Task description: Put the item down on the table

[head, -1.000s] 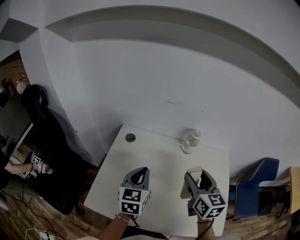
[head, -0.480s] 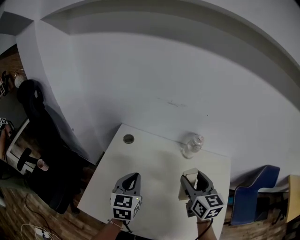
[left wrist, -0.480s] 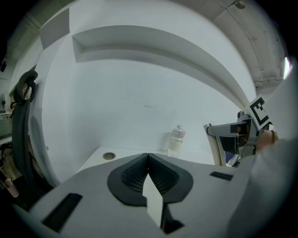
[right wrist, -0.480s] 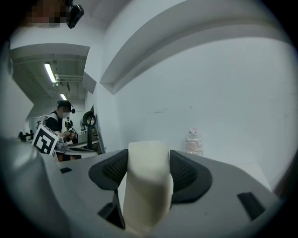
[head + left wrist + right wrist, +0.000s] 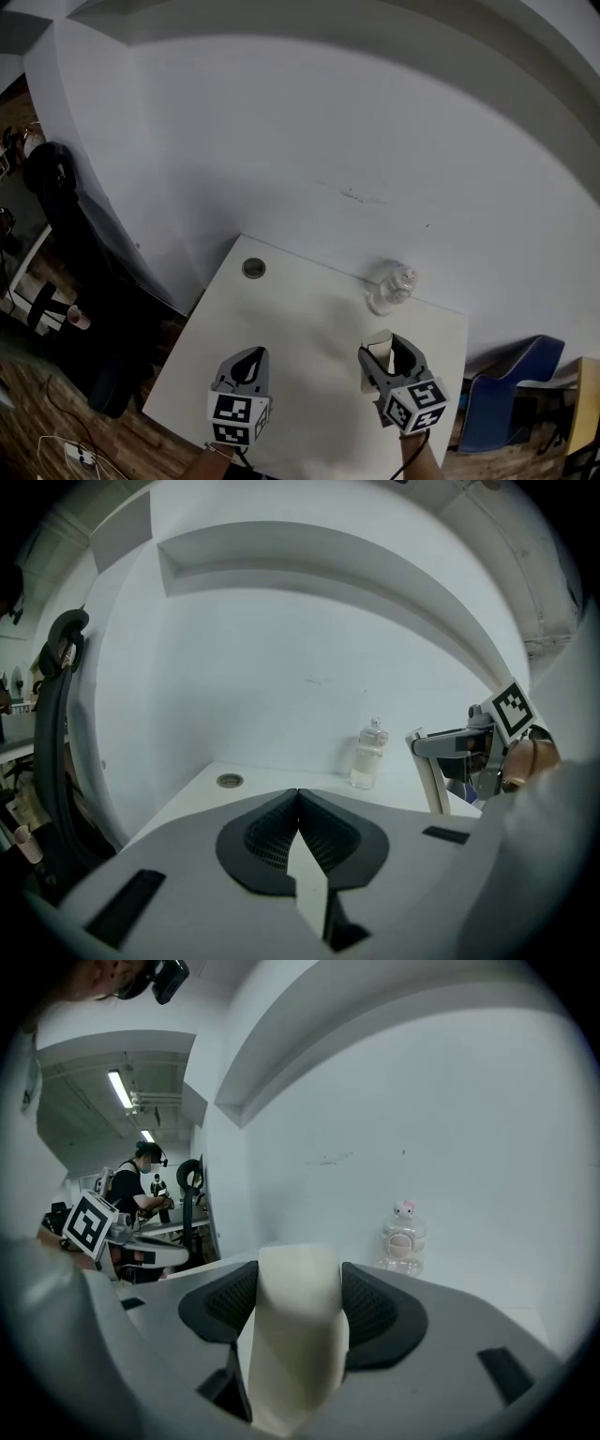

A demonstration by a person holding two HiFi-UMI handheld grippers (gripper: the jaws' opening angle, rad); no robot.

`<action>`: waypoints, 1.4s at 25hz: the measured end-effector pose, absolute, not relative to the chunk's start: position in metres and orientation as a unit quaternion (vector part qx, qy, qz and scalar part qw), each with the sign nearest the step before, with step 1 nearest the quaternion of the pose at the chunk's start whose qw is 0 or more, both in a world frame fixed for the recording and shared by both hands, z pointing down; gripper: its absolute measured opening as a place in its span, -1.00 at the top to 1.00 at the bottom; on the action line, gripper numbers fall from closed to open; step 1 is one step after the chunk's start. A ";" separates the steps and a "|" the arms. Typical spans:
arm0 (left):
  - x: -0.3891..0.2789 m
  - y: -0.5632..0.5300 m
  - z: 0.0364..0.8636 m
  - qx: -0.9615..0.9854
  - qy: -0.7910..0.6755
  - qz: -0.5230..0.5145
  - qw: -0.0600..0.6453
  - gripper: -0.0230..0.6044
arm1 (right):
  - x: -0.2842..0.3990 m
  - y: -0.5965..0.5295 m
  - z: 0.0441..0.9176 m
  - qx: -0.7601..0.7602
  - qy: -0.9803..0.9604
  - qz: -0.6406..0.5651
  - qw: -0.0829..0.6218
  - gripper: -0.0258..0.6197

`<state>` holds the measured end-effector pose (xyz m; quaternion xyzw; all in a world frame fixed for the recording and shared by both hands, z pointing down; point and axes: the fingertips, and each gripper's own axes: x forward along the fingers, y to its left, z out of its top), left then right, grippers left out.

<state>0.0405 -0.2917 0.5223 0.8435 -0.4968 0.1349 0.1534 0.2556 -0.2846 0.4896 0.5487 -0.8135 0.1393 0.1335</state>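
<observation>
landmark: small clear bottle point(image 5: 392, 287) with a pinkish cap, standing upright at the back edge of the white table point(image 5: 309, 323), close to the wall

right gripper point(image 5: 384, 354): on the near side of the bottle, a bit apart from it, over the table. jaws are pinching a pale cream item from both sides

pale cream item point(image 5: 295, 1335): smooth, rounded, stands tall between the right jaws and pokes out past the tips. it sits in front of the bottle, not touching it. can't tell if its bottom is on the table, and honestly can't tell what it is either

left gripper point(image 5: 246, 361): near side of the bottle and well off to its left, over the table's left half. jaws pressed together, tips meeting, nothing in there

round metal disc point(image 5: 253, 269): flat on the table, well left of the bottle, about as far back as it

blue chair point(image 5: 525, 370): off the table, to the right of the bottle and nearer

person point(image 5: 141, 1180): far behind and left of the bottle in the right gripper view, in a lit room, too small for details
</observation>
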 end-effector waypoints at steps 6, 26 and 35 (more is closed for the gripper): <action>0.036 -0.289 0.535 0.838 -0.501 0.147 0.160 0.87 | 0.254 -0.300 0.502 0.516 -0.831 0.124 0.163 0.00; 0.023 -0.291 0.560 0.823 -0.514 0.167 0.173 0.87 | 0.228 -0.341 0.547 0.414 -0.864 0.074 0.278 0.00; 0.019 -0.292 0.569 0.823 -0.508 0.174 0.185 0.87 | 0.207 -0.349 0.568 0.367 -0.870 0.059 0.324 0.00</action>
